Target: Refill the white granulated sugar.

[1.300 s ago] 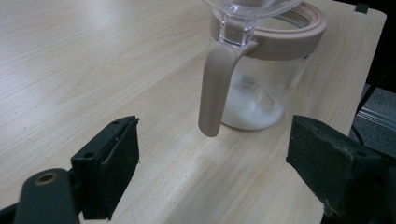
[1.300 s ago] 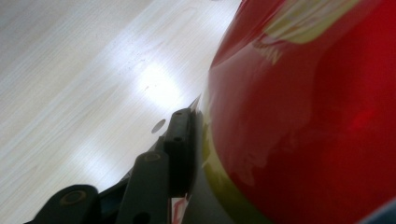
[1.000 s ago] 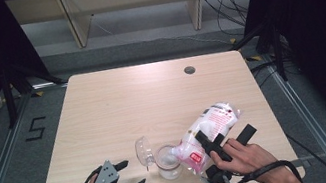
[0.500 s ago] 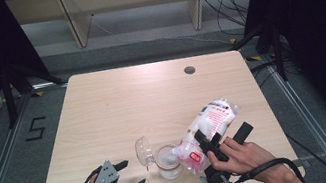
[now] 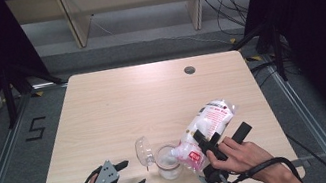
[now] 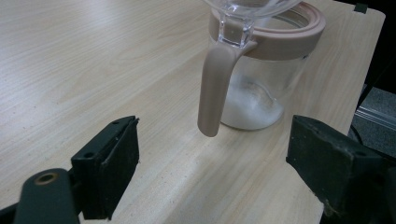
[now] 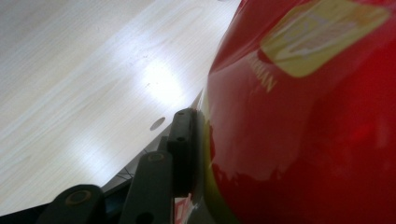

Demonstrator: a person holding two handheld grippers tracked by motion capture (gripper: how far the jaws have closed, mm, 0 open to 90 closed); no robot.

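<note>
Bag tipped over the jar at the near edge of the counter.

The right hand-held gripper [image 5: 212,150] is clamped on a red-and-white bag [image 5: 206,126], tilted with its lower end at the rim of a glass jar [image 5: 167,162] holding what looks like white powder; its hinged lid [image 5: 142,151] stands open. The jar sits on the counter [image 5: 119,114]. The left hand-held gripper [image 5: 127,175] rests near the jar, jaws apart and holding nothing, facing the jar's handle [image 6: 213,88].
</note>
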